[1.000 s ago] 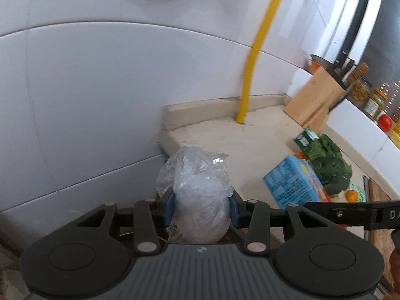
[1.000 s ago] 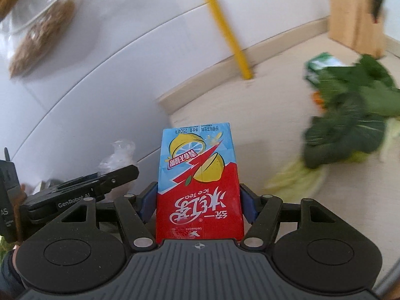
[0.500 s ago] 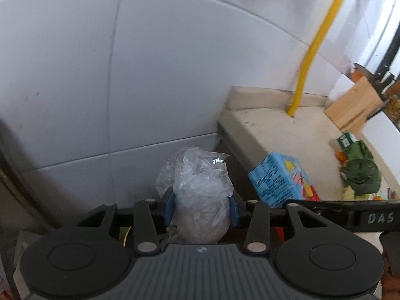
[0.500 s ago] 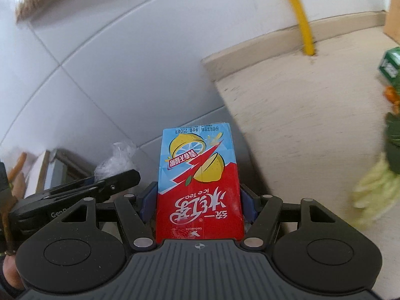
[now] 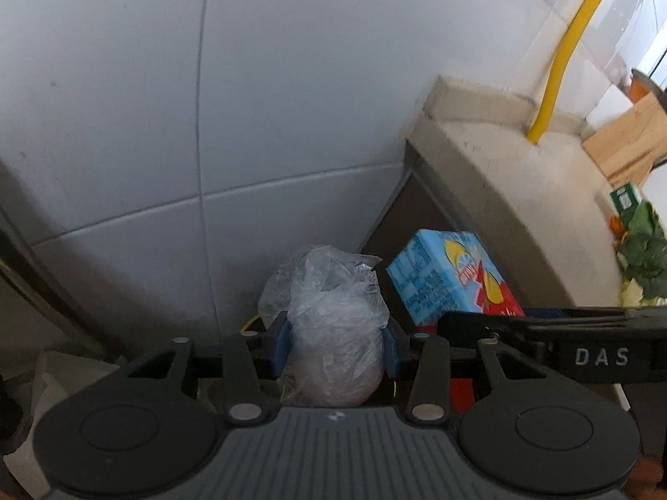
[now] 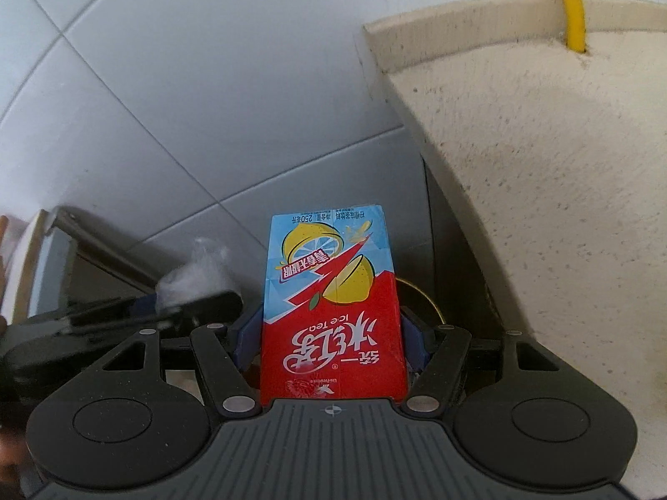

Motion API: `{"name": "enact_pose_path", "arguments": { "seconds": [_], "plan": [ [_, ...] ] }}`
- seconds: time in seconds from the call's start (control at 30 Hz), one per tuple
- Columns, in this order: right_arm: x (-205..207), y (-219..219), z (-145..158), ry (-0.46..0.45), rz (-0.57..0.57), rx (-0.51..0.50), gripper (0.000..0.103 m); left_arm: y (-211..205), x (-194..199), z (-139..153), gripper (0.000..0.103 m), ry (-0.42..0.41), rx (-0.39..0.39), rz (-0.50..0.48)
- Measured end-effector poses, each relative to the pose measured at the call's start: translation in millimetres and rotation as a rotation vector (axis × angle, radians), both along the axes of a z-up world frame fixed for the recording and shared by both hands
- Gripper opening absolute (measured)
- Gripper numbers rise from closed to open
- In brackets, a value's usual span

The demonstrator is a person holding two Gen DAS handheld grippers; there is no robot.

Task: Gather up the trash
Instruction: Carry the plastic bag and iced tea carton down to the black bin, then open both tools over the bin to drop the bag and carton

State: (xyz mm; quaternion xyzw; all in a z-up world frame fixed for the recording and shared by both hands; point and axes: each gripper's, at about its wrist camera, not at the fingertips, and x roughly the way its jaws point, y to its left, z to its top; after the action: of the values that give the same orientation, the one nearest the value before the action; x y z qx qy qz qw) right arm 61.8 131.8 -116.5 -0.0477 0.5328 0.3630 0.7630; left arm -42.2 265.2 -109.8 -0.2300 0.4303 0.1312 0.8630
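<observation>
My left gripper [image 5: 335,343] is shut on a crumpled clear plastic bag [image 5: 333,312], held past the left end of the beige counter [image 5: 521,191], in front of the white tiled wall. My right gripper [image 6: 331,333] is shut on a red and blue ice tea carton [image 6: 331,308]. The carton also shows in the left wrist view [image 5: 450,279], just right of the bag. The plastic bag also shows in the right wrist view [image 6: 196,275], to the left of the carton. Both grippers hang side by side beyond the counter's end.
A yellow pipe [image 5: 562,54] rises from the counter's back corner. A wooden knife block [image 5: 629,137] and leafy greens [image 5: 642,250] sit further right on the counter. The counter's dark side panel [image 5: 412,216] is right of the bag. A dark frame [image 6: 96,241] stands lower left.
Both grippers have moved left off the counter and lower, keeping hold of the bag and the carton. The counter top has slid to the right of both views.
</observation>
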Motion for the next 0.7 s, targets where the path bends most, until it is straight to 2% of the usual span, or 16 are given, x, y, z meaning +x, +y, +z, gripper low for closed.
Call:
{"name": "enact_pose_path", "arguments": {
  "seconds": [0.13,0.27,0.47,0.7],
  "plan": [
    [1.1,3.7,-9.9,0.02,0.003,-0.022,0.072,1.6,5.1,-8.0,0.039,0.043,0.002,0.003],
    [9.3,7.7,-25.0,0.049,-0.002,-0.044,0.072,8.7,11.9,-20.0,0.042,0.09,-0.031,0.016],
    [21.7,12.0,-46.6,0.125,-0.015,-0.035,0.073,15.1,19.7,-32.1,0.047,0.16,-0.03,0.045],
    [27.4,7.7,-53.2,0.157,-0.047,-0.034,0.074,28.6,23.4,-43.9,0.051,0.196,-0.112,0.095]
  ]
}}
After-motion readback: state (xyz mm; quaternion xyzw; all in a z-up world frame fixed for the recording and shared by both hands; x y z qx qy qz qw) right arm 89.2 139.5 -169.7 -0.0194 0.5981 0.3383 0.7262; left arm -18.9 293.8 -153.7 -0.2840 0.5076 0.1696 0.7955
